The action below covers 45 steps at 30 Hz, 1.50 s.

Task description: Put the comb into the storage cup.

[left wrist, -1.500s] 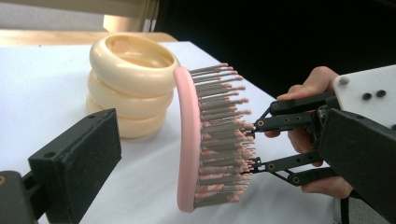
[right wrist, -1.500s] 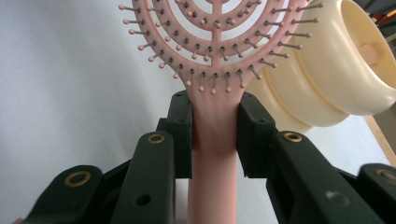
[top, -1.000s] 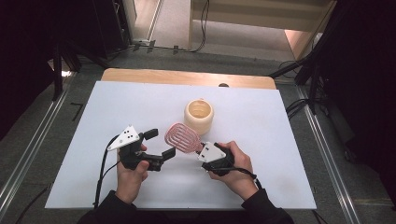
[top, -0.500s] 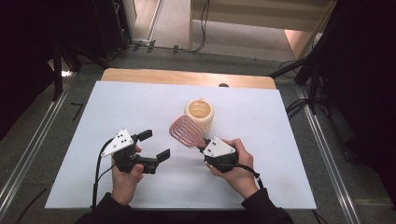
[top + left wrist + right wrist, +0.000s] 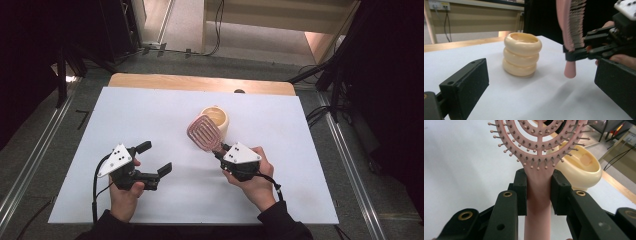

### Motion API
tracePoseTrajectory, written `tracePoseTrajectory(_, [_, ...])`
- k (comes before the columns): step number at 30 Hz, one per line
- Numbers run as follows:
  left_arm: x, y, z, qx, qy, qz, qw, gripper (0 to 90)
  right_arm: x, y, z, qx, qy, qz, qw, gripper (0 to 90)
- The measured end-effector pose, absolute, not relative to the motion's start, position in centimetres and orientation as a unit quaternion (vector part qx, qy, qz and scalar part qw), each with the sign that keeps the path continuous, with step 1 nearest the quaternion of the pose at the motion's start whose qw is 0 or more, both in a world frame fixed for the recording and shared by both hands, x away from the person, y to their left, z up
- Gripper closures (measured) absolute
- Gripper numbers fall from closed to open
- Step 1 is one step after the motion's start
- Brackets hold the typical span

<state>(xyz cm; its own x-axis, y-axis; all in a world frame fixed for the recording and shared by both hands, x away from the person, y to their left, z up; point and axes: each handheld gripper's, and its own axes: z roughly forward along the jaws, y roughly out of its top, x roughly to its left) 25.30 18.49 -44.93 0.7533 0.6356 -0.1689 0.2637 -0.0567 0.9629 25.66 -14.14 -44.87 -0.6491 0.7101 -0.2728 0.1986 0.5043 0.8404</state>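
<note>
Right gripper view gives us the pink hairbrush [image 5: 537, 150] clamped at its neck by the right gripper [image 5: 538, 192], handle running back between the jaws, head upward. We judge the cream ringed cup [image 5: 216, 119] to be the destination: it stands just beyond the brush head, mouth up, nearer this hand. Our left gripper [image 5: 154, 161] hangs well apart, jaws spread, gripping nothing, over the white table [image 5: 150, 115].
</note>
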Motion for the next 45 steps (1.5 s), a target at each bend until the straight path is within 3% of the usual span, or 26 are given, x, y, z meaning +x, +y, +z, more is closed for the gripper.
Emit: tracePoseTrajectory(45, [23.0,29.0,-47.6,0.689,0.385,0.251,0.561,0.1,27.8,-14.8,-43.4,0.320,0.742,0.514,0.289,68.3])
